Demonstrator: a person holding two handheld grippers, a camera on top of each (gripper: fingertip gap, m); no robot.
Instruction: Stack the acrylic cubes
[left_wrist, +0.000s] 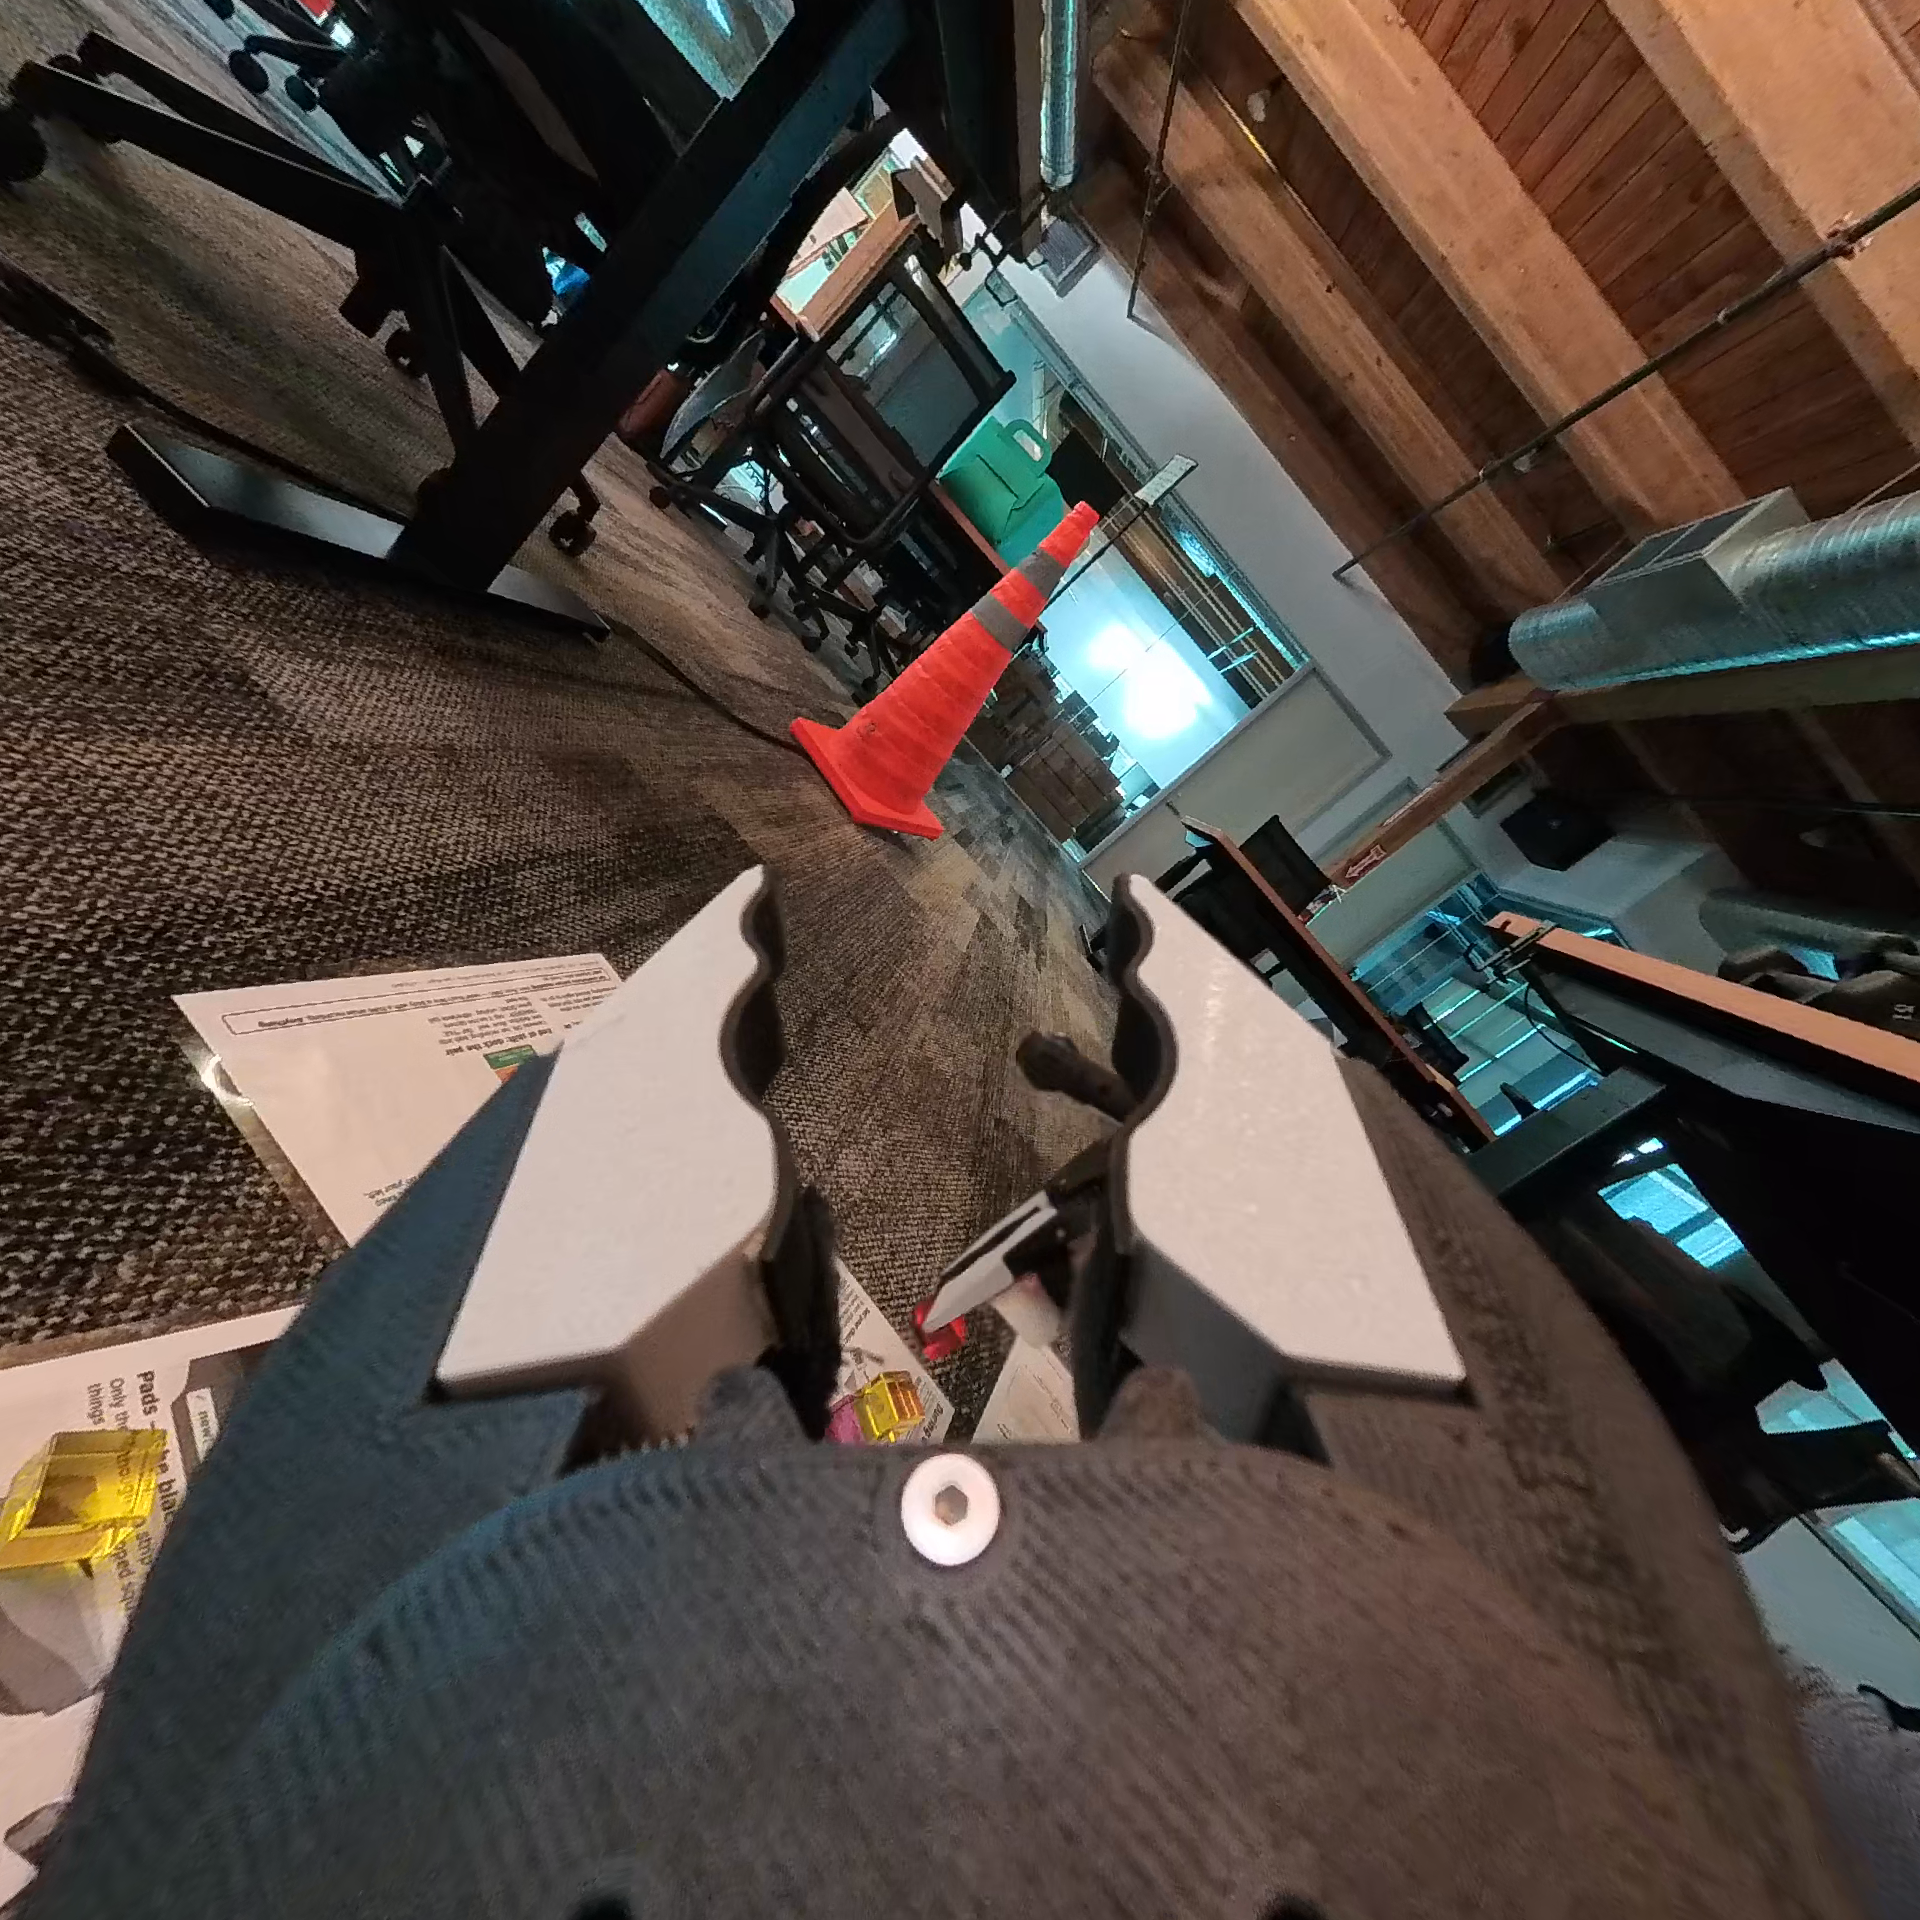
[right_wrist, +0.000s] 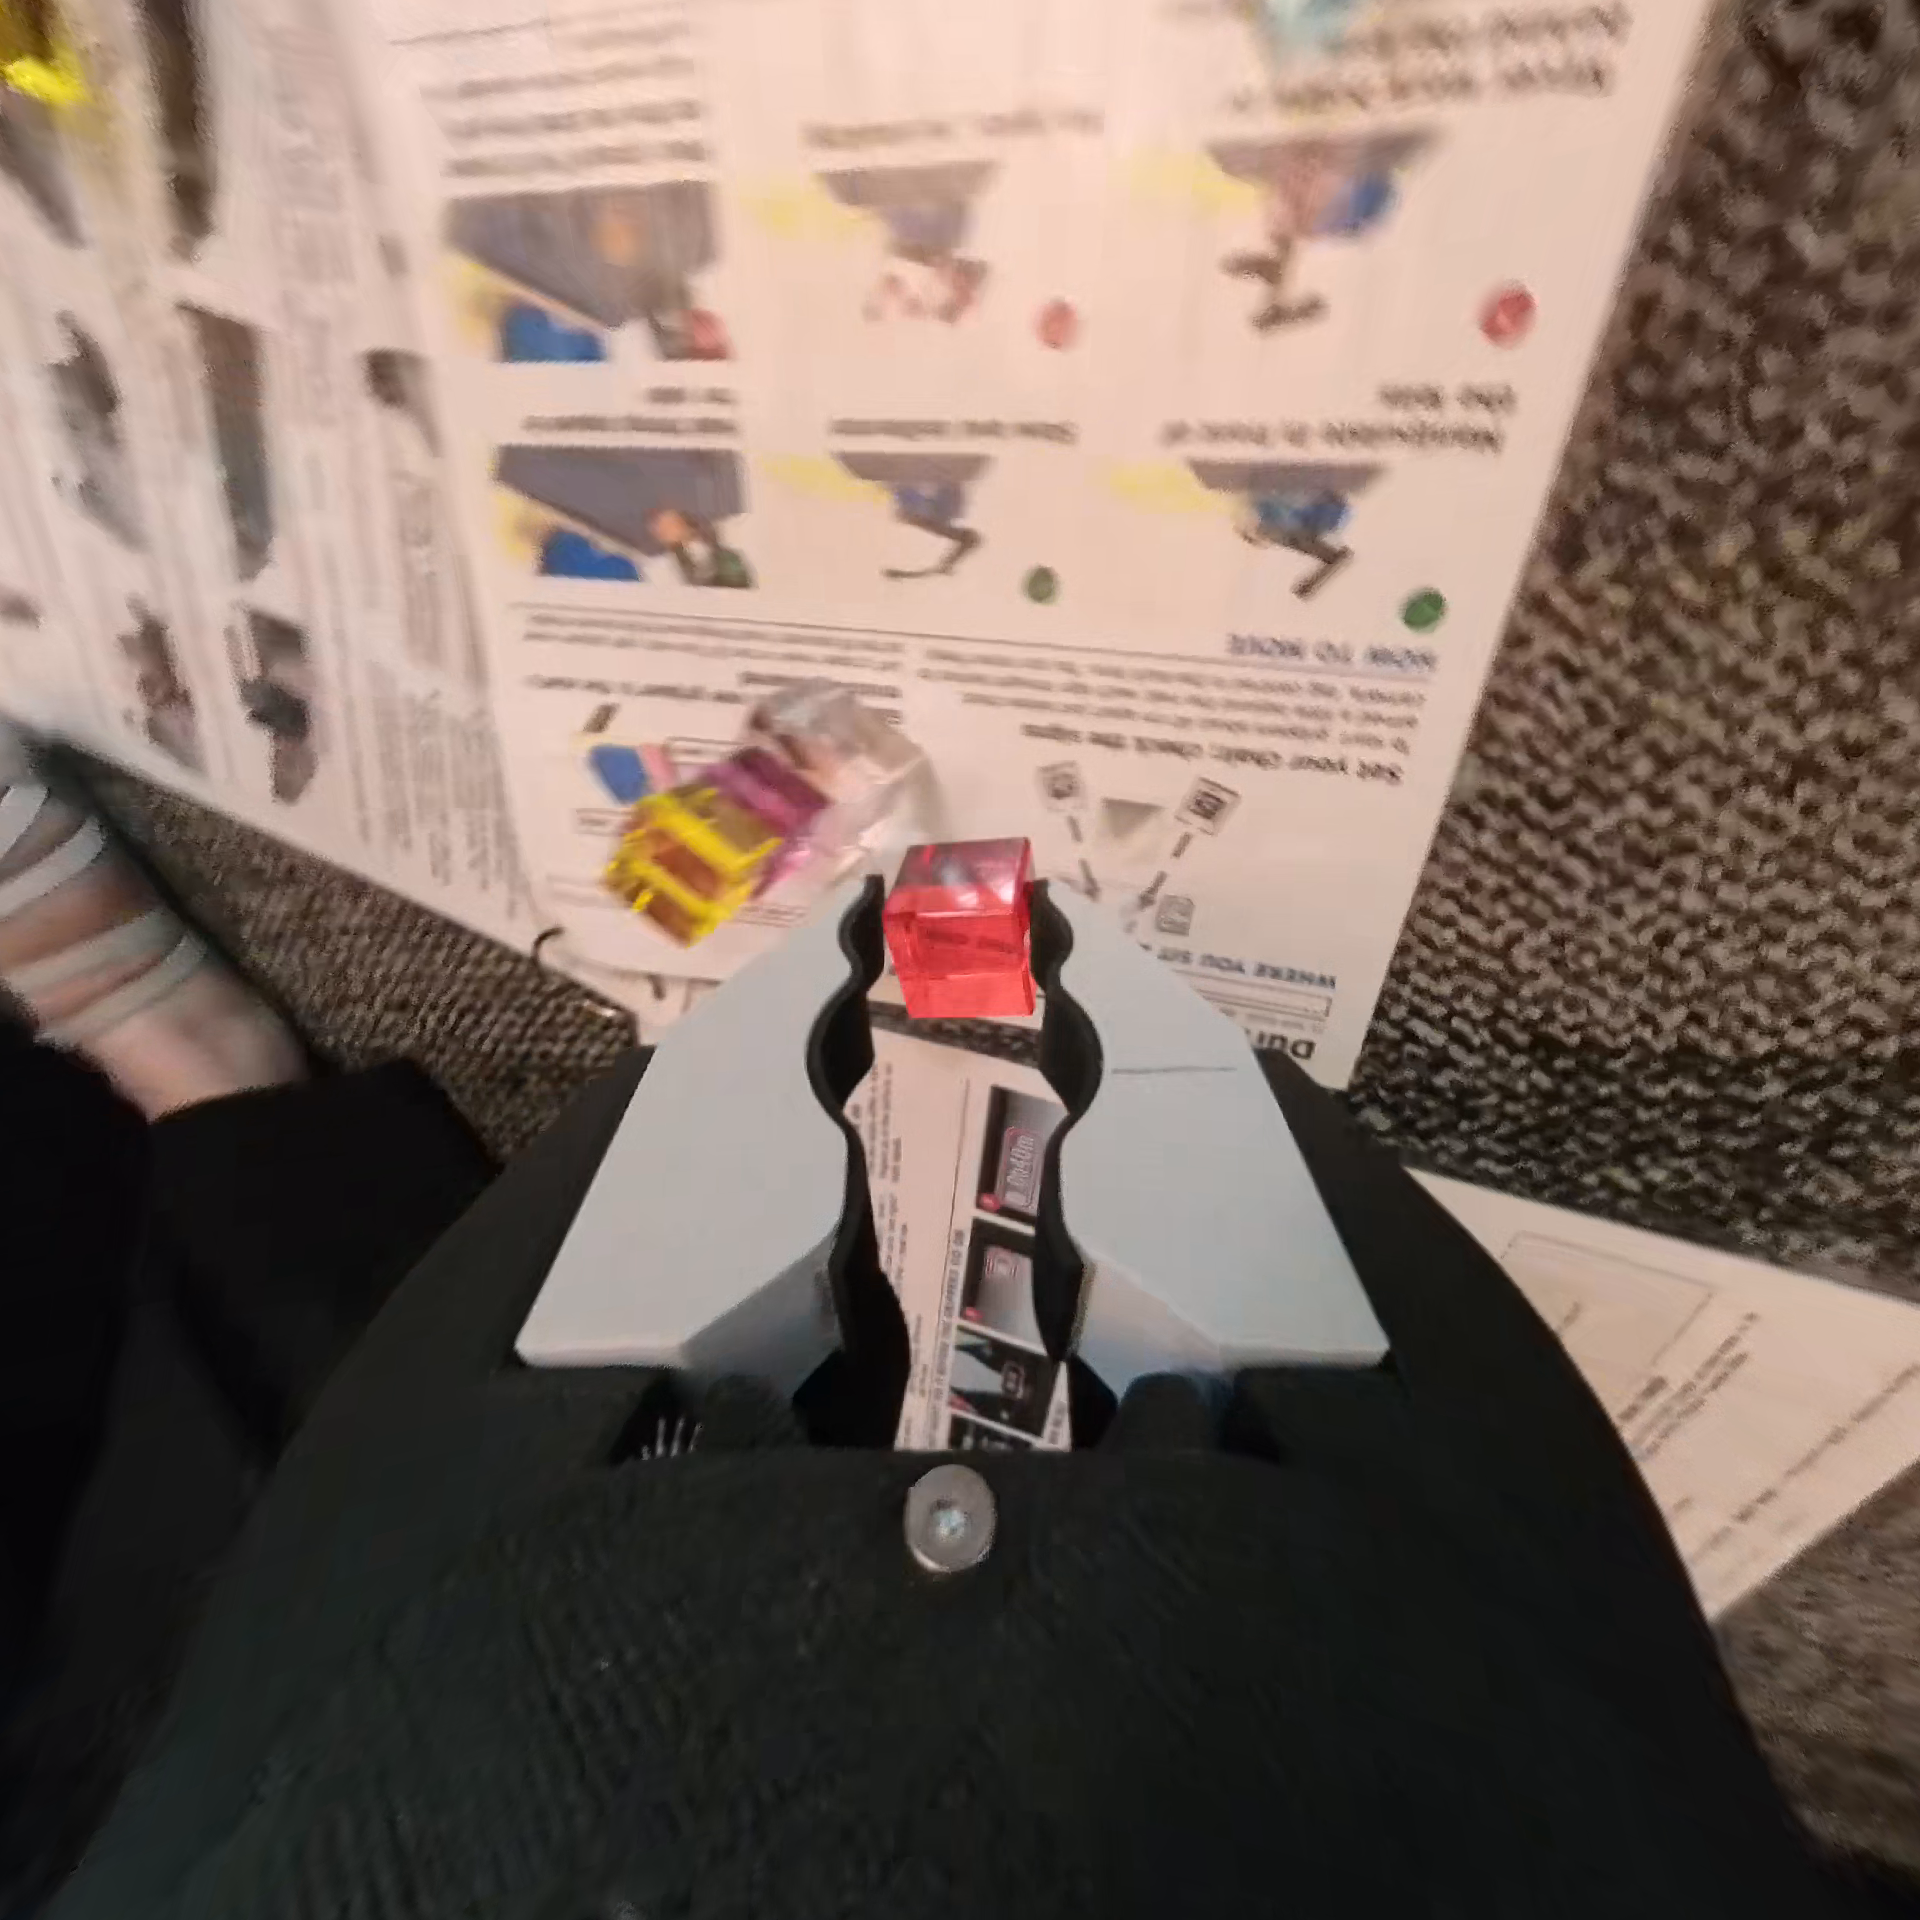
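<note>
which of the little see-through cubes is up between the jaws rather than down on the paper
The red cube, pinched at the tips of the right gripper. The yellow cube, pink cube and clear cube lie clustered on the printed sheet.

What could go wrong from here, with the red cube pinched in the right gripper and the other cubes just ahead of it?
1. The right gripper holds the red cube only at the very tips of its fingers; a jolt could let it twist or slip out.
2. The row of yellow, pink and clear cubes sits close ahead on the printed sheet; a forward nudge could scatter it.
3. The sheet lies loose on the carpet and might slide if dragged.
</note>
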